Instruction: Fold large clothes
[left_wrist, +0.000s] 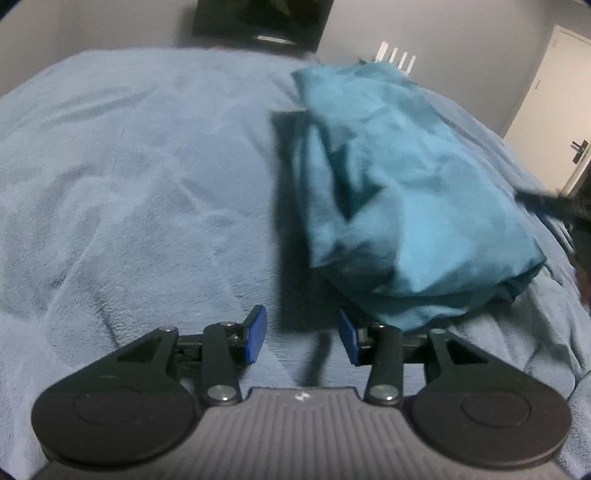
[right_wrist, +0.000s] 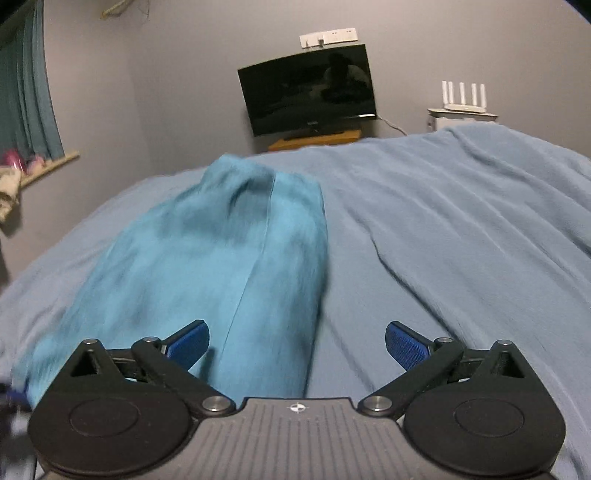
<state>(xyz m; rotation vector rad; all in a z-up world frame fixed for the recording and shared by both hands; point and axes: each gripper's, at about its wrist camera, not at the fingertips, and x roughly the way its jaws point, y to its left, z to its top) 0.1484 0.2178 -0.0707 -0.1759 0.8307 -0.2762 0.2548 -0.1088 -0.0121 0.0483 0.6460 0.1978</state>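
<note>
A teal garment (left_wrist: 402, 192) lies folded in a long thick bundle on a light blue blanket (left_wrist: 129, 192). In the left wrist view it sits ahead and to the right of my left gripper (left_wrist: 303, 336), which is open and empty, its right finger next to the bundle's near end. In the right wrist view the same garment (right_wrist: 207, 266) stretches away ahead and to the left. My right gripper (right_wrist: 295, 343) is open wide and empty, its left finger over the garment's near end.
The blanket (right_wrist: 461, 240) covers the whole bed. A dark TV (right_wrist: 308, 90) stands on a wooden stand by the far wall, a white router (right_wrist: 463, 98) to its right. Teal curtains (right_wrist: 26, 85) hang at left. A door (left_wrist: 546, 85) is at far right.
</note>
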